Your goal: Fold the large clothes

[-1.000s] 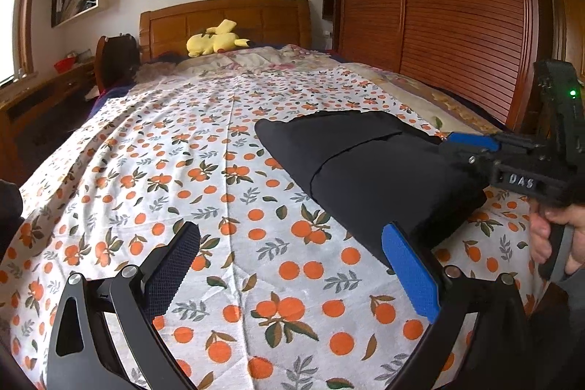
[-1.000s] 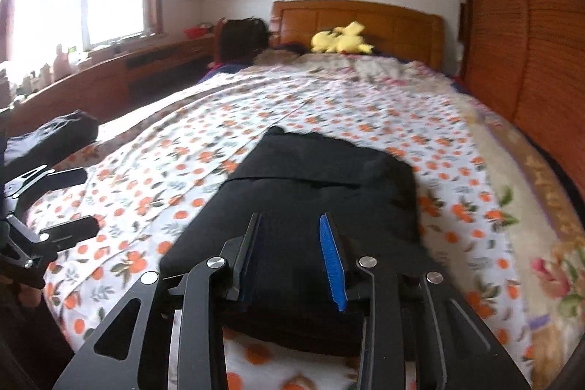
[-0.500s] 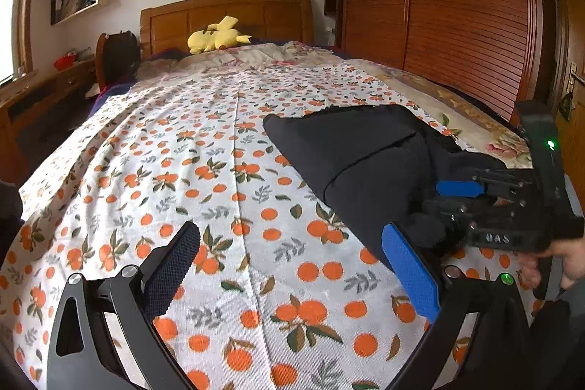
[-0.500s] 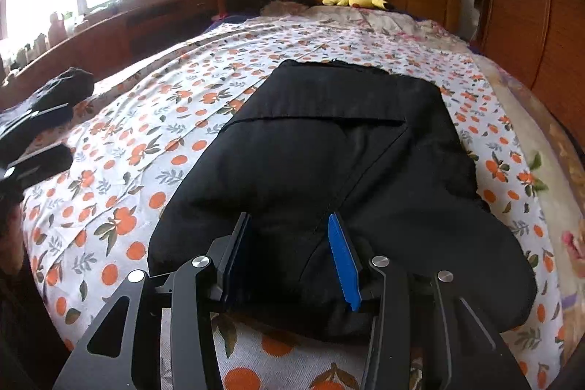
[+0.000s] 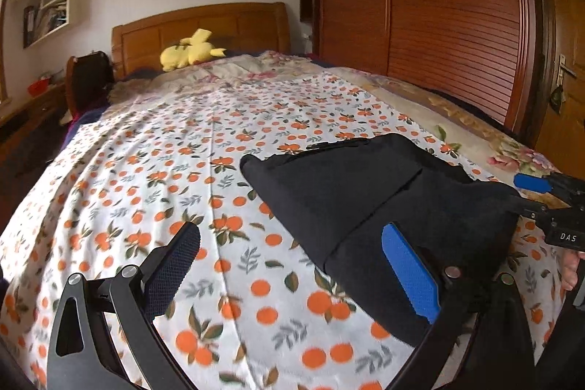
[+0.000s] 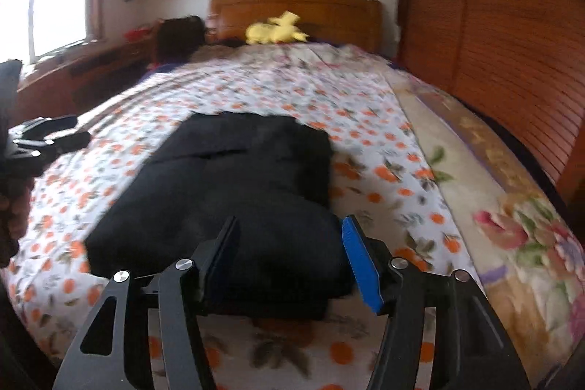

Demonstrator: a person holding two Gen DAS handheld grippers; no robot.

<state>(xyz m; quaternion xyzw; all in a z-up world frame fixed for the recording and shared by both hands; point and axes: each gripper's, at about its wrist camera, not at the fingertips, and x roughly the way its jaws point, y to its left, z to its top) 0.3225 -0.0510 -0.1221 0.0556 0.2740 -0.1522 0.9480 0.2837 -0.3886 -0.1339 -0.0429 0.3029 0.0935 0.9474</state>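
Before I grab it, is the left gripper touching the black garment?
Apart. The right wrist view shows patterned sheet between the left gripper and the black garment.

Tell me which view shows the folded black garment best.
The right wrist view: the black garment lies whole and centred, though blurred. The left wrist view is sharper, but its near corner is hidden behind the left gripper finger.

Garment (image 5: 369, 207): solid black, no pattern. Bed sheet (image 5: 164, 170): white ground printed with orange fruit and grey-green leaves. Blanket (image 6: 512, 214) along the sheet's edge: beige with pink and purple flowers. Plush toy (image 5: 188, 50): yellow. Headboard (image 5: 219, 24) and wardrobe (image 5: 438, 6): reddish-brown wood. Left gripper (image 5: 292, 265): black frame, one blue pad, one dark pad. Right gripper (image 6: 289, 254): black frame, one blue pad.
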